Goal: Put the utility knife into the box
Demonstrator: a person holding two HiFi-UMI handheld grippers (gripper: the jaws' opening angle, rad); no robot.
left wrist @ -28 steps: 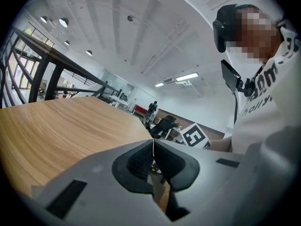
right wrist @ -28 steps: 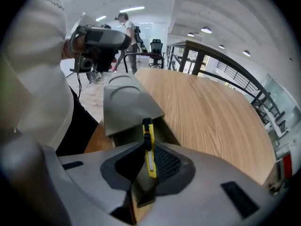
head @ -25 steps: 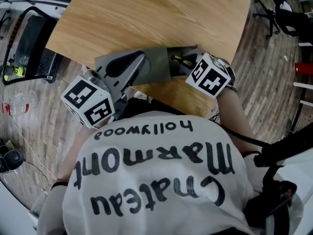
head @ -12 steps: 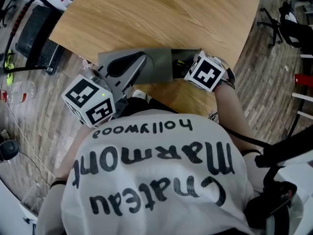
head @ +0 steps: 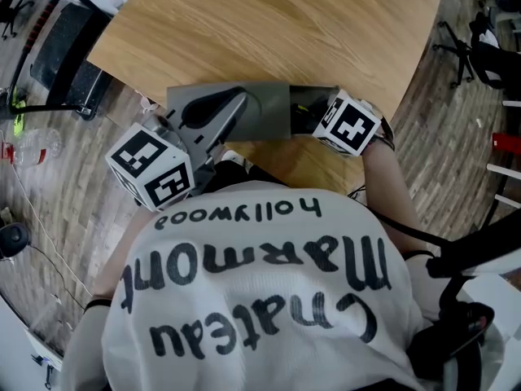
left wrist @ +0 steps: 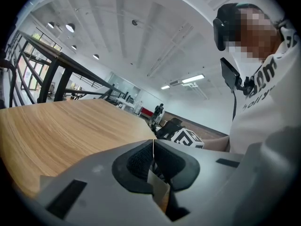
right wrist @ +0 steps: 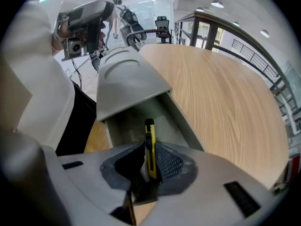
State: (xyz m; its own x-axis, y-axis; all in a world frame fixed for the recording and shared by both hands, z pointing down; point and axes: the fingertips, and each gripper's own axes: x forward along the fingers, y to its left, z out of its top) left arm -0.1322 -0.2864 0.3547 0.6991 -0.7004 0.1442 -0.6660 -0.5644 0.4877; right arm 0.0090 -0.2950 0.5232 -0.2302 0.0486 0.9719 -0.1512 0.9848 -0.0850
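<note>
Since a second ago the right gripper (right wrist: 151, 155) has edged slightly further over the open end of the box (right wrist: 182, 122); little else has changed. At the left of the head view the left gripper (left wrist: 153, 147) sits by the sliding lid (right wrist: 126, 76), jaws pressed together with nothing visible between them. In the centre the grey box lies on the wooden table (right wrist: 221, 88), its lid half drawn back. At the right, the right gripper clamps the yellow utility knife (right wrist: 149, 132), whose free end points into the open compartment. The knife looks not yet inside: lowering it and letting go remain. Count: one knife, one box with one lid, two grippers
</note>
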